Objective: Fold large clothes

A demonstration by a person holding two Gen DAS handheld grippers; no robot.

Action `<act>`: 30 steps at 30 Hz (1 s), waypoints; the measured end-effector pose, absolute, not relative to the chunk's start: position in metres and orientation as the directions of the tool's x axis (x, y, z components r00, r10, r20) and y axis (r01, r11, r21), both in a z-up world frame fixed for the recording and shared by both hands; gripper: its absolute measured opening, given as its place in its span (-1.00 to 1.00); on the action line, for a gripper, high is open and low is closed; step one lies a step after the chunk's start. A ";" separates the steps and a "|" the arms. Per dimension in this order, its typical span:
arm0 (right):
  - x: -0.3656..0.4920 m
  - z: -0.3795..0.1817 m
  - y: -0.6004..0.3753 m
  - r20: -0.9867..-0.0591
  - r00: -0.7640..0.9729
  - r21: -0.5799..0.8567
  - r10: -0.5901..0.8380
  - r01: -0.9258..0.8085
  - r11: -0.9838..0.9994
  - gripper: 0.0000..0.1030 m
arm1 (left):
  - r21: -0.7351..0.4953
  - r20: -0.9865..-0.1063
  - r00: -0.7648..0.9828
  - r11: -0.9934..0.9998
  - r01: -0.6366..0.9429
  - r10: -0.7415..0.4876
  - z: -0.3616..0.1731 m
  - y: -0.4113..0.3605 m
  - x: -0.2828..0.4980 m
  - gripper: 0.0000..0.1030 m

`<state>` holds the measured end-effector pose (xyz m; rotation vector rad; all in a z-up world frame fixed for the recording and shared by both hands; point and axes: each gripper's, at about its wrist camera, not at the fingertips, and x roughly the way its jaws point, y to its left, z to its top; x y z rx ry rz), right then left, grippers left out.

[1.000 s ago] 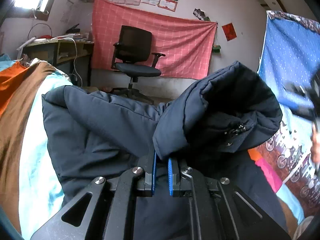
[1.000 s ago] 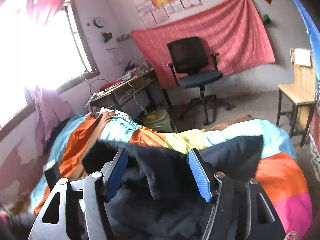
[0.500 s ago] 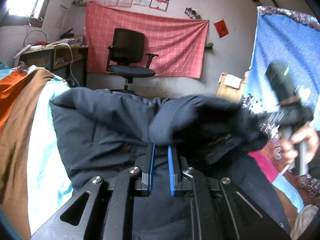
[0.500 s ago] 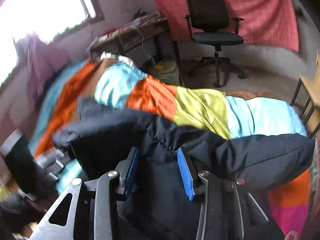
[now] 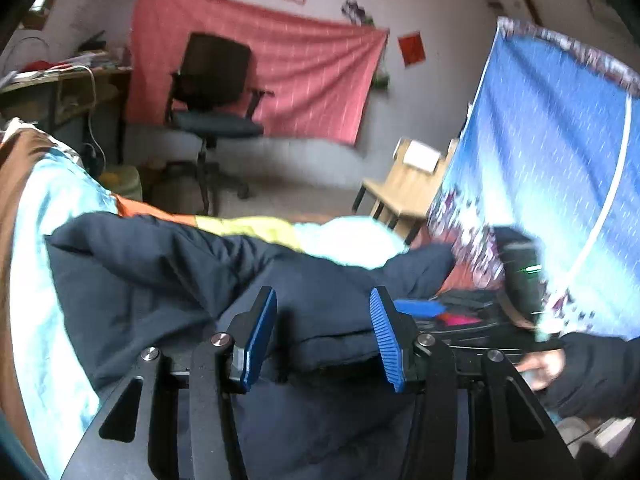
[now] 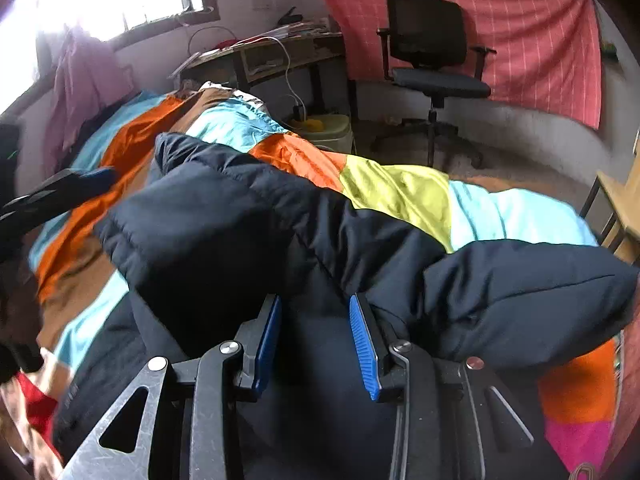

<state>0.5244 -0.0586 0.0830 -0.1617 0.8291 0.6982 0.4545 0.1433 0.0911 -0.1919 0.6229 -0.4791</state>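
Lying unmarked on the striped bedspread [image 6: 392, 188]: navy padded jacket [image 6: 240, 220].

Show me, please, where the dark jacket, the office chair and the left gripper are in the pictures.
dark jacket [image 6: 224, 216]: right wrist view, on its padded upper fold.
office chair [image 6: 426, 26]: right wrist view, on the backrest.
left gripper [image 5: 323, 336]: left wrist view, midway between its blue fingertips, which stand apart.

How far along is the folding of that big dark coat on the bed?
Partly done, it seems: the puffy navy jacket lies on the colourful patchwork bedspread with one sleeve laid across it. Both the left claw and right claw are open, gripping nothing. It still looks bulky and uneven, so further folds probably remain.
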 end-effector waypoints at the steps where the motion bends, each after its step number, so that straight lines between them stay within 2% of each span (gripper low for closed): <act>1: 0.521 0.084 -0.061 -0.725 0.476 0.112 0.498 -0.633 0.766 -0.36 | -0.300 -0.536 0.697 0.879 0.371 -0.477 0.087 0.140 0.459 -0.18; 5: 0.511 0.080 -0.070 -0.757 0.484 0.042 0.438 -0.633 0.773 -0.36 | -0.279 -0.591 0.662 0.886 0.370 -0.462 0.063 0.134 0.466 -0.19; 9: 0.515 0.067 -0.079 -0.806 0.440 0.072 0.396 -0.591 0.803 -0.36 | -0.214 -0.677 0.613 0.906 0.366 -0.408 0.034 0.125 0.472 -0.38; 13: 0.540 0.056 -0.074 -0.832 0.436 0.067 0.343 -0.535 0.842 -0.36 | -0.162 -0.735 0.582 0.923 0.349 -0.349 0.014 0.119 0.485 -0.43; 16: 0.563 0.053 -0.061 -0.840 0.455 0.017 0.296 -0.522 0.853 -0.36 | -0.206 -0.750 0.557 0.927 0.314 -0.356 0.009 0.124 0.508 -0.47; 21: 0.622 0.041 -0.052 -0.870 0.405 0.059 0.281 -0.480 0.875 -0.36 | -0.270 -0.789 0.495 0.929 0.254 -0.365 0.004 0.131 0.562 -0.50; 27: 0.668 0.011 -0.057 -0.897 0.310 0.135 0.315 -0.487 0.863 -0.36 | -0.278 -0.797 0.479 0.928 0.248 -0.367 -0.004 0.136 0.585 -0.52; 30: 0.676 0.000 -0.058 -0.895 0.303 0.152 0.328 -0.486 0.861 -0.36 | -0.229 -0.801 0.497 0.938 0.259 -0.333 -0.010 0.133 0.584 -0.52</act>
